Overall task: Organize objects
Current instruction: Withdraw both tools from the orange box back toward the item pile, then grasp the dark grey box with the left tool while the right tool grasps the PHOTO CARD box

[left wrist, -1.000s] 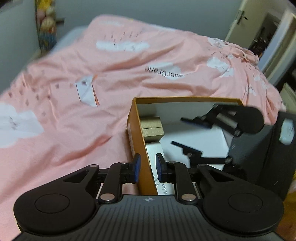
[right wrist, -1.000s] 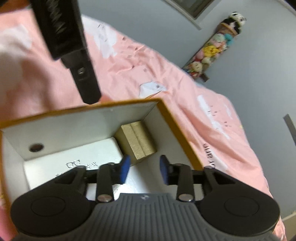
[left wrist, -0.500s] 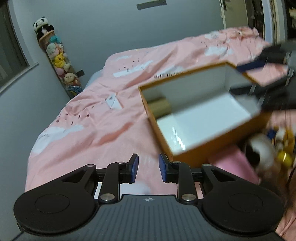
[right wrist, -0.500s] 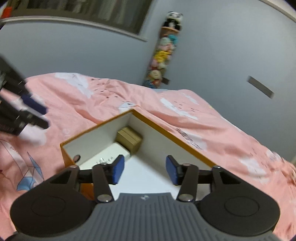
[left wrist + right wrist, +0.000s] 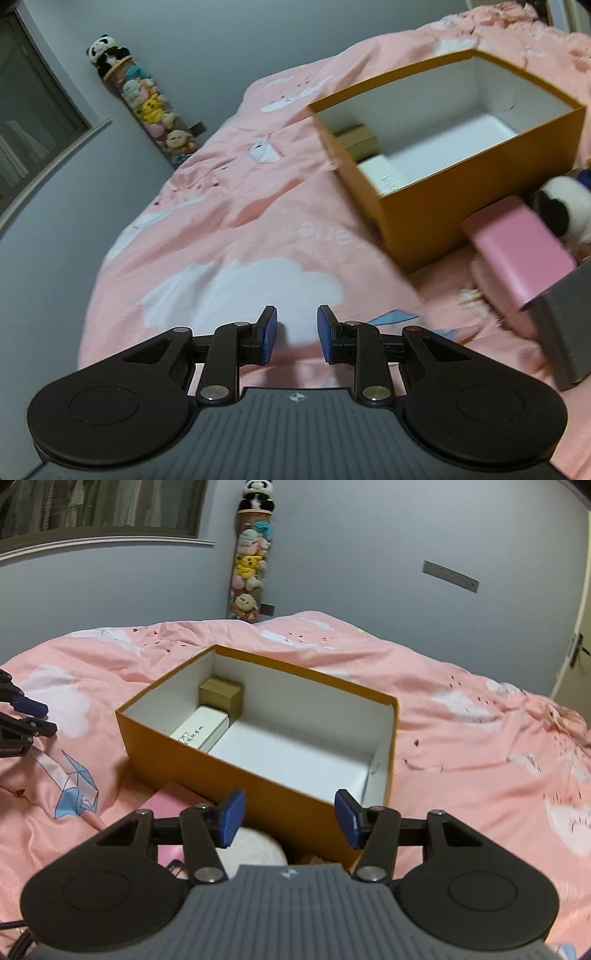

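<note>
Left view: my left tongs [image 5: 294, 334] stand slightly apart with nothing between the pads, over bare pink quilt [image 5: 229, 236]. Their jaws have just been opening. The orange box [image 5: 476, 192] sits up and to the right, a gold box [image 5: 360, 142] and a white box [image 5: 384, 177] inside at its far end. Just outside the near wall lie a pink box [image 5: 517, 247], a blurred panda toy [image 5: 565, 206] and the corner of a grey box [image 5: 569, 328]. The risk I see here: the quilt is soft and rumpled, so a pad coming down on the pink box may press it into the fabric or catch cloth instead of card.

Right view: my right tongs [image 5: 290, 819] stand about half apart, empty, above the box's near wall. Their jaws too have been opening. Under them I see a pale rounded thing [image 5: 251, 849], probably the toy, and a corner of the pink box [image 5: 166, 801]; most of both is hidden by the tool body. The left tongs' fingers [image 5: 26, 716] show at the left edge. Dangers, as I judge them: a blind grab beneath the body could nudge the box wall and shift it, and both tools reaching for the same cluster could collide.
</note>
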`<state>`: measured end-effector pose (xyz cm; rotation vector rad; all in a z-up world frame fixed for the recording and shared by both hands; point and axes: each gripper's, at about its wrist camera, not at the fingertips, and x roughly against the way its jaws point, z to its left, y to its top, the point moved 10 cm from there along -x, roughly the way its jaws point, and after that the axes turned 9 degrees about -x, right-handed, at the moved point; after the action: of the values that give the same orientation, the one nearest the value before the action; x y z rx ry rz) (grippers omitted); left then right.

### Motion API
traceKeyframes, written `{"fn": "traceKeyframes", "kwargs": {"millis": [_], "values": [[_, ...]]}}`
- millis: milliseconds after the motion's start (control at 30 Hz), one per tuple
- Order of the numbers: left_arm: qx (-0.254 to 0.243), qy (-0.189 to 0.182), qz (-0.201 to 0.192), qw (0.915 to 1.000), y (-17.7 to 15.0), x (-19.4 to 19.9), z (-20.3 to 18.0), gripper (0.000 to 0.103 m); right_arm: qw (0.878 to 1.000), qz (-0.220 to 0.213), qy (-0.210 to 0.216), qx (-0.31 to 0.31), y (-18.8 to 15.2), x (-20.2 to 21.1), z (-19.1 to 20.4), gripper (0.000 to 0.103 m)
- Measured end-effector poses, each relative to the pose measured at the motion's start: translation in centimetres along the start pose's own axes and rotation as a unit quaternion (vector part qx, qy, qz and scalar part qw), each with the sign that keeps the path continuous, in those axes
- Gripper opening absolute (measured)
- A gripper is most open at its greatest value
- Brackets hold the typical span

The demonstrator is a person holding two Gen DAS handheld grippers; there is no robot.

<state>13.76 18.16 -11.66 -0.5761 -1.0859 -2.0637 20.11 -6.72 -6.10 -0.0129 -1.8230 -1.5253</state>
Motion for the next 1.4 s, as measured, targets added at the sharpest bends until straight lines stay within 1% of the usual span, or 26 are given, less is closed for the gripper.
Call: {"fn": "traceKeyframes", "kwargs": {"millis": [67, 133, 167, 200, 300, 400, 467, 567, 600, 667, 767, 867, 933, 1033, 1067, 1100, 1167, 1267, 1333, 1400], "values": [[-0.009, 0.026, -0.006, 0.9996, 0.1, 0.3, 0.8, 0.033, 1.000, -0.001, 0.001, -0.011, -0.3, 0.4, -0.2, 0.056], [-0.022, 0.065, -0.028, 0.9972, 0.9, 1.3, 1.6, 0.034, 1.000, 0.002, 0.005, -0.020, -0.7, 0.7, -0.2, 0.058], [-0.019, 0.075, -0.038, 0.9963, 1.4, 1.8, 2.0, 0.039, 1.000, 0.007, 0.008, -0.021, -0.9, 0.8, -0.1, 0.058], [-0.011, 0.069, -0.042, 0.9967, 1.8, 2.3, 2.1, 0.046, 1.000, 0.016, 0.011, -0.021, -1.3, 0.8, 0.1, 0.058], [0.017, 0.031, -0.035, 0.9988, 2.7, 2.9, 1.7, 0.053, 0.997, 0.062, 0.027, -0.041, -2.7, 0.4, 0.6, 0.058], [0.024, -0.017, -0.025, 0.9993, 3.4, 3.2, 0.1, 0.058, 0.988, 0.112, 0.049, -0.090, -4.1, -0.3, 0.9, 0.058], [0.029, -0.052, -0.017, 0.9981, 3.8, 3.2, -1.3, 0.058, 0.980, 0.147, 0.058, -0.117, -5.1, -0.9, 0.9, 0.057], [0.046, -0.122, 0.001, 0.9915, 3.8, 3.2, -3.6, 0.059, 0.964, 0.195, 0.078, -0.161, -7.0, -2.1, 1.0, 0.047], [0.052, -0.146, 0.007, 0.9880, 3.8, 3.2, -4.4, 0.061, 0.958, 0.212, 0.087, -0.175, -7.7, -2.4, 1.2, 0.044], [0.064, -0.181, 0.018, 0.9812, 3.8, 3.1, -5.7, 0.065, 0.947, 0.231, 0.103, -0.197, -8.6, -2.8, 1.5, 0.044], [0.078, -0.229, 0.034, 0.9696, 3.6, 3.2, -7.8, 0.067, 0.934, 0.251, 0.124, -0.223, -9.2, -3.0, 2.1, 0.044], [0.109, -0.266, 0.050, 0.9565, 3.4, 2.9, -9.1, 0.075, 0.920, 0.266, 0.137, -0.252, -9.5, -3.3, 2.4, 0.044], [0.127, -0.290, 0.068, 0.9462, 3.0, 2.5, -10.0, 0.075, 0.914, 0.278, 0.133, -0.264, -9.9, -3.7, 2.5, 0.044], [0.152, -0.314, 0.092, 0.9325, 2.5, 1.9, -11.2, 0.077, 0.907, 0.286, 0.136, -0.277, -10.2, -4.0, 2.7, 0.044], [0.165, -0.322, 0.100, 0.9269, 2.2, 1.6, -11.4, 0.080, 0.905, 0.288, 0.137, -0.281, -10.3, -4.0, 2.7, 0.044], [0.181, -0.329, 0.110, 0.9203, 1.9, 1.3, -11.7, 0.082, 0.904, 0.290, 0.136, -0.284, -10.4, -4.1, 2.7, 0.046], [0.204, -0.342, 0.126, 0.9088, 1.4, 0.8, -12.0, 0.082, 0.898, 0.296, 0.139, -0.294, -10.7, -4.3, 2.7, 0.047], [0.228, -0.353, 0.139, 0.8968, 0.9, 0.1, -12.3, 0.086, 0.892, 0.302, 0.143, -0.303, -11.0, -4.7, 2.9, 0.047], [0.242, -0.361, 0.145, 0.8888, 0.8, -0.3, -12.4, 0.087, 0.891, 0.306, 0.146, -0.304, -11.1, -4.9, 3.1, 0.048], [0.254, -0.369, 0.151, 0.8811, 0.5, -0.6, -12.5, 0.091, 0.889, 0.309, 0.149, -0.304, -11.3, -5.0, 3.3, 0.048]]}}
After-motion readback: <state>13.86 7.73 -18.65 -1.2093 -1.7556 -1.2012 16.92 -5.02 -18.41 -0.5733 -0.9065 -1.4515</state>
